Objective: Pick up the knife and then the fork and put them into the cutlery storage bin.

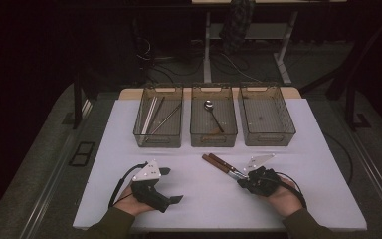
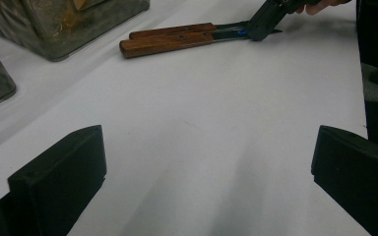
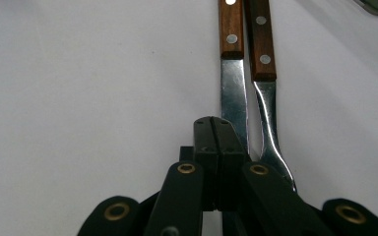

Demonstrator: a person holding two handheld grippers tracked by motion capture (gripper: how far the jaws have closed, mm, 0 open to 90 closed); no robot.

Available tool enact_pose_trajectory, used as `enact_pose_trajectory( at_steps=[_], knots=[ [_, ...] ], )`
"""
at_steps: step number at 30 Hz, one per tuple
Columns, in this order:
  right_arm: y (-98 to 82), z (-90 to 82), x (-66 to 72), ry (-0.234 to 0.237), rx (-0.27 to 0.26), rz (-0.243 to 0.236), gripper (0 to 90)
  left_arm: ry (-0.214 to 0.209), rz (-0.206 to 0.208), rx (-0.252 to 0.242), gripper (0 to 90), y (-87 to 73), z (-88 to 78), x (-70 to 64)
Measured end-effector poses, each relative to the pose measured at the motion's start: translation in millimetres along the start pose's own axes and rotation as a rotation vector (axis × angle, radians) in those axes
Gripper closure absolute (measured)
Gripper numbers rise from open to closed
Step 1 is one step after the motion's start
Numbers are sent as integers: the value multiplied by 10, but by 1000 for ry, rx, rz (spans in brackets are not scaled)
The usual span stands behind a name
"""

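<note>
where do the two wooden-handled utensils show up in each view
High view: the two wooden-handled utensils lie side by side on the white table, right of centre, metal ends at the right gripper.
Left gripper view: top centre, handles pointing left.
Right gripper view: upper right, handles at the top, blades running down beside the shut jaws.
Shared landmark: the right gripper at their metal ends.

The right gripper (image 3: 215, 129) covers the blade ends of the two wooden-handled utensils (image 3: 246, 73); their handles run off the far edge. Whether its closed jaws pinch metal cannot be told.
</note>
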State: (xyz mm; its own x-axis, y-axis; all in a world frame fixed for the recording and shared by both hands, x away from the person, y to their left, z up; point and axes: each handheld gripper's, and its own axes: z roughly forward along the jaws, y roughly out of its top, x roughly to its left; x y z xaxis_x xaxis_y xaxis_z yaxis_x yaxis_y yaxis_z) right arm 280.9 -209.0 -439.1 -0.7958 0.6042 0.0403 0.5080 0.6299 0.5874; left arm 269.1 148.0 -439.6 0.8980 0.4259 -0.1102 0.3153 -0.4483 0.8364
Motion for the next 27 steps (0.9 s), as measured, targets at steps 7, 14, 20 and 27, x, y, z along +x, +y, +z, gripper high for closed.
enact_pose_trajectory(
  at_steps=[7,14,20,27],
  knots=[
    [43,-76,-75,29,-54,-6,841,0,-1,-2,0,0,-2,0],
    [200,-59,-251,30,-96,21,718,6,-6,-4,0,-5,-9,13],
    [334,46,-352,23,-106,25,714,7,-7,-4,0,-8,-10,16],
    [385,170,-369,31,-83,12,716,2,-6,-5,0,-9,-10,16]
  ],
)
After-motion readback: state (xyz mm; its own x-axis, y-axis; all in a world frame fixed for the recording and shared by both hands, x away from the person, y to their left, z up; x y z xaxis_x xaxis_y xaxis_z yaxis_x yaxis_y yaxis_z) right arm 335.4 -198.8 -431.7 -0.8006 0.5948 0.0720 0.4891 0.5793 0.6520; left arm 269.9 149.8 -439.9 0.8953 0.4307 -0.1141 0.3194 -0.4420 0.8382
